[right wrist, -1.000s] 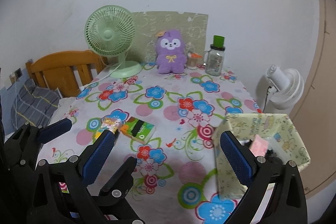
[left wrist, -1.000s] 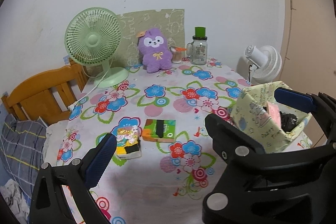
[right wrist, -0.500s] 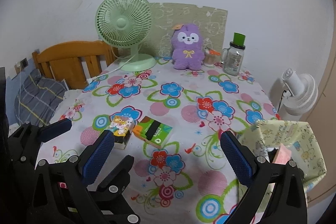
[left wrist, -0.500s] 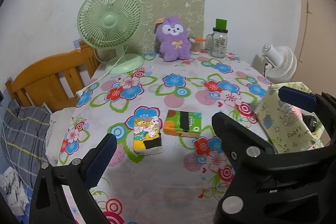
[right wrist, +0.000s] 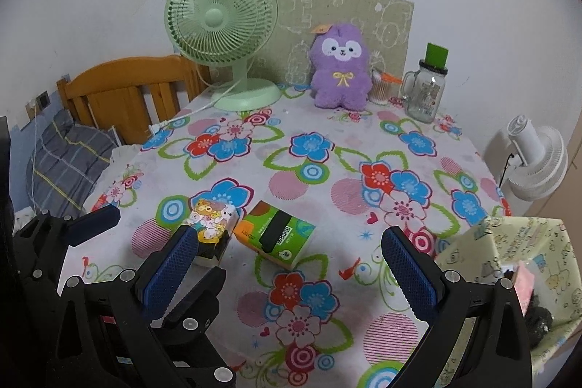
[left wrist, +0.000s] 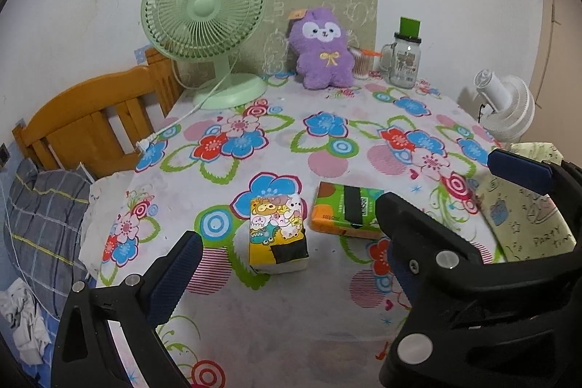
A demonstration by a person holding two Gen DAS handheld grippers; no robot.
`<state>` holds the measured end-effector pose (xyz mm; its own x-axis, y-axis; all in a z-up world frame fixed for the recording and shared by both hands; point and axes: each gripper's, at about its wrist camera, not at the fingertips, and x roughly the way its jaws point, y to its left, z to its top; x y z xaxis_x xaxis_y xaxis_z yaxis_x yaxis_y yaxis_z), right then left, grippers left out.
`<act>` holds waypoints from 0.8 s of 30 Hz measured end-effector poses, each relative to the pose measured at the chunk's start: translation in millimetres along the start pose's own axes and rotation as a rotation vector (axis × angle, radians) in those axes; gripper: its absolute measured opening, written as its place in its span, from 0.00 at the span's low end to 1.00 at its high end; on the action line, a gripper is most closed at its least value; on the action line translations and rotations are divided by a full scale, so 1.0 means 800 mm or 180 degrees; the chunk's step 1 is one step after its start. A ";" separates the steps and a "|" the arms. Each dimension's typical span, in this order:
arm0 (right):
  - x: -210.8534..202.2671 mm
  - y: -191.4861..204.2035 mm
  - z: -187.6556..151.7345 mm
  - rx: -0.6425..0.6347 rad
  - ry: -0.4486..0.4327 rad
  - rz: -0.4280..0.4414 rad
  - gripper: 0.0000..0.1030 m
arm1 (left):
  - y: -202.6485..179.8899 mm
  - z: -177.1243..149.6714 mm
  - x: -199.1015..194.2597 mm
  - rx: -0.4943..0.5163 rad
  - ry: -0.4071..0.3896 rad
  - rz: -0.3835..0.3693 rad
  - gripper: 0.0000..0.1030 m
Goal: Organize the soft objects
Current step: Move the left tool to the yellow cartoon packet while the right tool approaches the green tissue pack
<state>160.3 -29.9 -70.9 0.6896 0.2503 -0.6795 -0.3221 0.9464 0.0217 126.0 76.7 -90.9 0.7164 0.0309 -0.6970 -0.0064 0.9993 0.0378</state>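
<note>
Both grippers have swung to the left since the earlier frames: the two tissue packs now sit nearer the middle of each view, and the fabric bin [right wrist: 509,264] has slid out to the right edge.

The left gripper [left wrist: 287,275] has its jaws spread wide, with nothing between them. The cartoon-print tissue pack [left wrist: 278,235] lies on the tabletop [left wrist: 327,148] just ahead of these jaws and close to their centre line, a little toward the left finger. Its long axis runs away from the jaws, so its narrow width faces the gap, which looks good for a straight approach.

The right gripper [right wrist: 287,268] is also wide open and empty. The green tissue pack [right wrist: 278,239] lies just ahead of its jaws, near their centre. Its long axis is turned diagonally, from near-right to far-left, so I judge the wrist needs some turn before closing.

The two packs lie just beside each other, cartoon one to the left. The bin, which already holds some things, stands to the right of the right jaws, so the right gripper is nearer to it.
</note>
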 end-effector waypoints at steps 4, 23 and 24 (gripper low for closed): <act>0.017 -0.002 0.000 0.0006 0.0057 0.0011 0.99 | 0.002 0.000 0.015 0.0006 0.0071 -0.0012 0.98; 0.082 -0.001 -0.001 -0.0027 0.0262 0.0010 0.99 | 0.011 -0.001 0.076 -0.0021 0.0402 0.0027 0.85; 0.085 0.000 -0.001 -0.0034 0.0274 0.0017 0.99 | 0.012 -0.002 0.080 -0.0016 0.0422 0.0021 0.85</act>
<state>206.9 -13.0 -117.7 0.6298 0.2366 -0.7399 -0.3329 0.9428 0.0182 170.7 88.0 -136.0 0.6177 0.0400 -0.7854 -0.0146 0.9991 0.0394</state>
